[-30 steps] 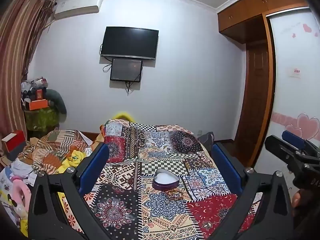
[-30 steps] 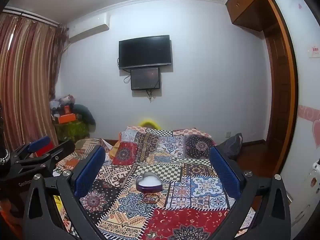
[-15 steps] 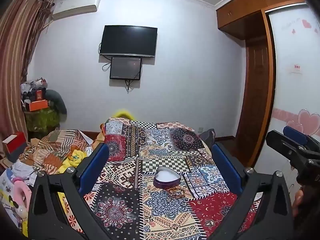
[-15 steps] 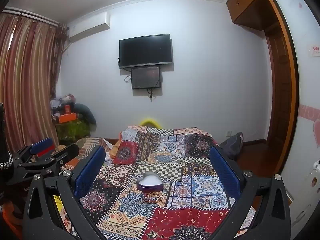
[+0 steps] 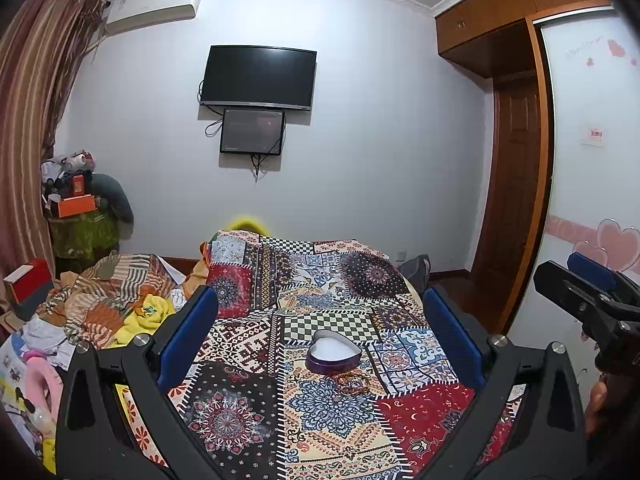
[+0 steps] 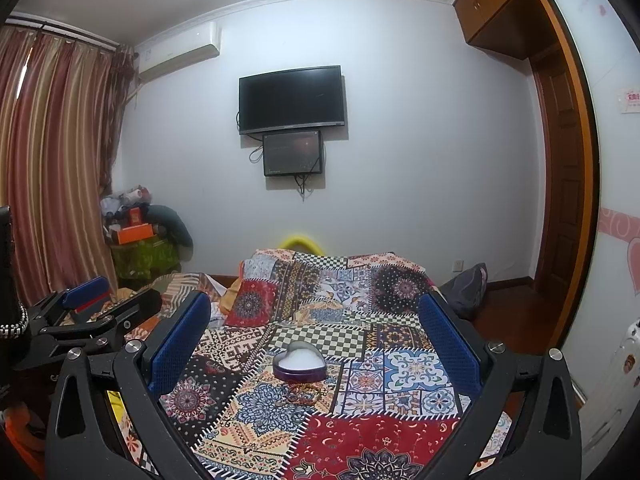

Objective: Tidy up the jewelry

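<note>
Since the earlier frame both views have been tipped slightly down. On the patchwork bed, a heart-shaped tin lies open; beads, perhaps a bracelet, lie just before it. Both left gripper and right gripper are held wide apart, empty. The beads should be straddled squarely before closing.

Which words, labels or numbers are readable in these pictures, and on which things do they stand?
None can be read.
Red print on the wall sticker: too small.
Faint script on the wardrobe door: blurred.
Mark on the TV lower edge: too small.
Mark on the air conditioner: too small.
</note>
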`<state>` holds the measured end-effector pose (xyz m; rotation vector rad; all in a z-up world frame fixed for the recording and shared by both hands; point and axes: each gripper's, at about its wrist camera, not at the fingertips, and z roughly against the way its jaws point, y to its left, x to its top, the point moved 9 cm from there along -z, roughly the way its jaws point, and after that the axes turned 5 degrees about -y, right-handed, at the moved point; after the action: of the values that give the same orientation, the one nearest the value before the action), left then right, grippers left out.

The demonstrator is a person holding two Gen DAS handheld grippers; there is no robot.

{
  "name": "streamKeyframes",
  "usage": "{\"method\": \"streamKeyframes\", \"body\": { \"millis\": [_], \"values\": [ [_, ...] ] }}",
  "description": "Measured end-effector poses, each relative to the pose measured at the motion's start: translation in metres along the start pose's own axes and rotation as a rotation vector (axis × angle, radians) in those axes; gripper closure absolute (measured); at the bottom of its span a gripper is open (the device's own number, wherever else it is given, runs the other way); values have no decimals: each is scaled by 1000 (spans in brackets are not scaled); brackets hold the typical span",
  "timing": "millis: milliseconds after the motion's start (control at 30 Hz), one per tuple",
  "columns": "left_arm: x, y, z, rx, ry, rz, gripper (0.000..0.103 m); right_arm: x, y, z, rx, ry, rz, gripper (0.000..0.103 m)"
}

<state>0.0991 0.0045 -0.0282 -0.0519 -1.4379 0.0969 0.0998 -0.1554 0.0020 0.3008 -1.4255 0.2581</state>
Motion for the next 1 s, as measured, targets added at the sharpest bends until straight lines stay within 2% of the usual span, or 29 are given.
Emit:
{"method": "streamKeyframes", "body": {
  "millis": [1000],
  "values": [
    [-1, -3, -3, -11, 11, 6, 0, 4, 1, 0, -6, -1, 0, 0]
  ]
}}
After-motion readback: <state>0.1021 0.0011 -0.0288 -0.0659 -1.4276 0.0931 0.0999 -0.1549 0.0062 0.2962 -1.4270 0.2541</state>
